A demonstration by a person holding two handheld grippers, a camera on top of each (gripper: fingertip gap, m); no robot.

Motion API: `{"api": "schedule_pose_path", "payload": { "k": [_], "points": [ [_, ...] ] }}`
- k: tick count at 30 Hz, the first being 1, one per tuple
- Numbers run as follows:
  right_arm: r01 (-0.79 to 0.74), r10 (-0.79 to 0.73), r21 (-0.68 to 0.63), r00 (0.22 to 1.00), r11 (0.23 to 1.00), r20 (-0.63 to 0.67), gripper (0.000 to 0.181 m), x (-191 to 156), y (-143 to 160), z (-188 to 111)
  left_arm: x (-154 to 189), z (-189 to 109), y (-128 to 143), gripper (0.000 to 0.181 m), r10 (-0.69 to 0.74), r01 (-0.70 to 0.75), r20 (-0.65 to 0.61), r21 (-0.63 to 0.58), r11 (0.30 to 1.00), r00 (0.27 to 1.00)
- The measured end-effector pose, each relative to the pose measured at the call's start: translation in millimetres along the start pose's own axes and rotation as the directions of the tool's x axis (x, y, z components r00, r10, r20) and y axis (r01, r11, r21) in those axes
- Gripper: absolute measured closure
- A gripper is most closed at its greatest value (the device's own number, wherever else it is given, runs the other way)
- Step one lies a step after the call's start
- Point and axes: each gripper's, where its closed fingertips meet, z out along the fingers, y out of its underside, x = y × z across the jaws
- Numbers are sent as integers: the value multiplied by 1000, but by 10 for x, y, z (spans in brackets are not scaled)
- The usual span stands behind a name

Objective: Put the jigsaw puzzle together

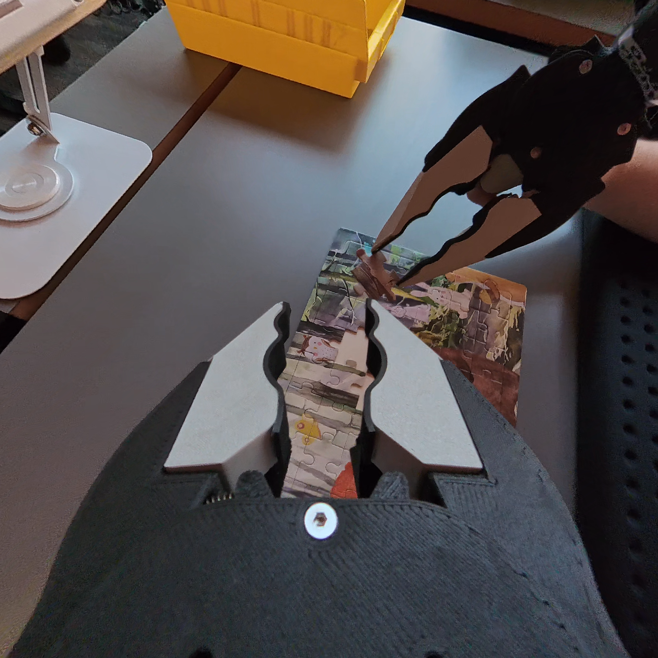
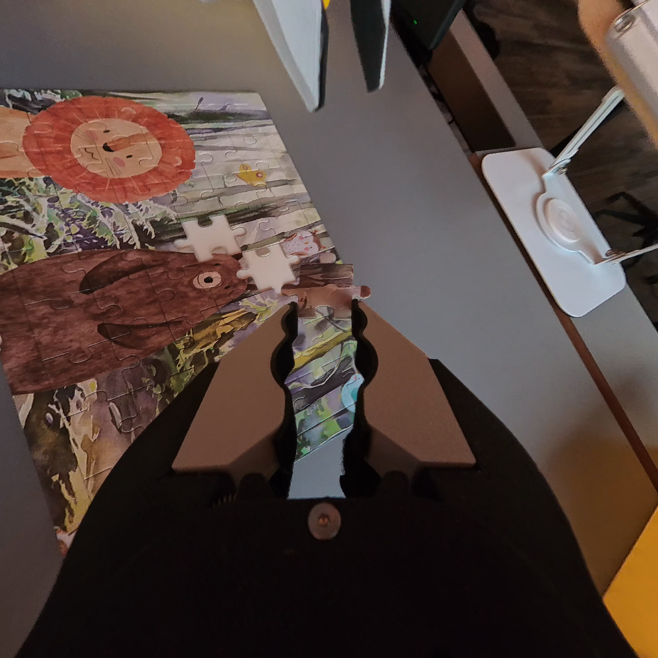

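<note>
we see the flat animal-picture jigsaw puzzle [image 2: 106,285] on the grey table [image 1: 213,249], partly hidden by claws. right gripper [image 1: 386,269] angled down, clamping a loose brown puzzle piece [image 1: 374,276] above two white gaps [image 2: 242,249]. left gripper [image 1: 325,313] hovers, parted, empty.

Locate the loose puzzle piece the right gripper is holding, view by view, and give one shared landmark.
Left wrist view: loose puzzle piece right of centre, between the far gripper's tips, over the puzzle.
Right wrist view: at centre, at this gripper's fingertips.
Shared landmark: white stand base.
</note>
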Motion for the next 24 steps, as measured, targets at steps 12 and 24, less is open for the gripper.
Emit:
{"api": "schedule_pose_path", "payload": {
  "k": [12, 24],
  "points": [
    [61, 32, 300, 955, 952, -296, 153, 353, -503, -443, 131, 213, -243, 136, -177, 203, -188, 128, 971, 966],
    [119, 6, 334, 937, 935, -350, 153, 351, -590, -531, 158, 103, -490, 135, -296, 425, -418, 257, 868, 859]
  ]
}}
